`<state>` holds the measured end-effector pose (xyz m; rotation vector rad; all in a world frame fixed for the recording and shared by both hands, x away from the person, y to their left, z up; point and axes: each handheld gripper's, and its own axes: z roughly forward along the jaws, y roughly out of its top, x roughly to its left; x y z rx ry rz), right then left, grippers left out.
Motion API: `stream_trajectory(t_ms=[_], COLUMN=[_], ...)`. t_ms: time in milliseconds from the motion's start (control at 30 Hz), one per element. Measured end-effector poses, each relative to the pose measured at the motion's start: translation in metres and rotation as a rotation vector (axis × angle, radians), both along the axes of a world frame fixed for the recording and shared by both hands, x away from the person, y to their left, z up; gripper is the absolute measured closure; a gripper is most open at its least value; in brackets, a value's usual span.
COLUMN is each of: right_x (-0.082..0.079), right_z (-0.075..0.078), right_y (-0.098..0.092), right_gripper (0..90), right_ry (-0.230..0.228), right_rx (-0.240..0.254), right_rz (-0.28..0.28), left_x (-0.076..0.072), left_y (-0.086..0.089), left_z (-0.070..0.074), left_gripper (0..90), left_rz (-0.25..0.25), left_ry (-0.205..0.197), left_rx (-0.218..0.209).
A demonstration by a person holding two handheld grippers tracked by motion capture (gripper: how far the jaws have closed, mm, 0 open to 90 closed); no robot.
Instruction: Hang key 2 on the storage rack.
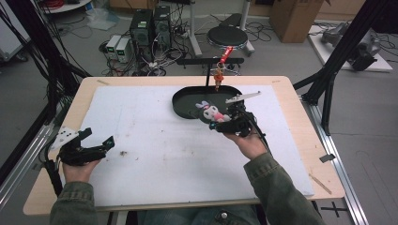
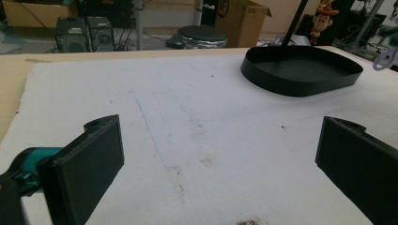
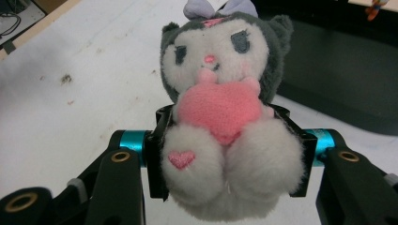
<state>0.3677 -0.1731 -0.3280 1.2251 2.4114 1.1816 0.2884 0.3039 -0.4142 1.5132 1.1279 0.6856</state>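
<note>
A small plush toy (image 3: 225, 108) with a white face, dark hood, lilac bow and pink heart sits between the jaws of my right gripper (image 3: 230, 157), which is shut on its body. In the high view the plush toy (image 1: 210, 111) is held by the right gripper (image 1: 220, 120) just at the near edge of the black oval tray (image 1: 185, 99). My left gripper (image 1: 96, 139) rests low at the table's left side, open with nothing between its fingers (image 2: 89, 161). The black tray (image 2: 300, 70) lies far ahead of it to the right.
A white foam sheet (image 1: 155, 140) covers the wooden table. A black stand (image 1: 209, 63) with a small orange figure (image 1: 218, 75) rises behind the tray. Computers, cables and a round stool stand on the floor beyond.
</note>
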Motion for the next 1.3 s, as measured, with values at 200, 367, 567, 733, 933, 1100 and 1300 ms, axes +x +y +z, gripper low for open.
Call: stream_trajectory(t_ms=[200, 367, 567, 733, 933, 1100, 1300], right_x=[0.012, 0.020, 0.028, 0.038, 0.055, 0.067, 0.083], right_z=[0.020, 0.035, 0.050, 0.063, 0.075, 0.078, 0.071], right_y=[0.003, 0.008, 0.015, 0.019, 0.019, 0.018, 0.013], right_gripper=[47.6, 47.7, 47.6, 47.8, 47.8, 47.8, 47.9], right_ry=[-0.017, -0.035, -0.060, -0.067, -0.038, -0.027, -0.037], right_rx=[0.042, 0.052, 0.068, 0.090, 0.119, 0.099, 0.111], right_rz=[-0.003, 0.002, -0.005, -0.033, -0.091, -0.152, -0.184], left_x=[0.000, 0.000, 0.000, 0.000, 0.000, 0.001, 0.001], left_y=[0.000, 0.001, 0.000, 0.000, 0.001, 0.001, 0.001], left_z=[0.000, 0.000, -0.001, 0.000, 0.000, -0.001, 0.000], left_gripper=[1.8, 1.8, 1.8, 1.8, 1.8, 1.8, 1.8], left_rz=[0.000, 0.003, 0.002, 0.004, 0.005, 0.008, 0.007], left_ry=[0.000, 0.001, 0.003, -0.001, -0.002, -0.002, -0.003], left_rx=[-0.001, -0.001, 0.003, 0.000, 0.001, 0.004, 0.002])
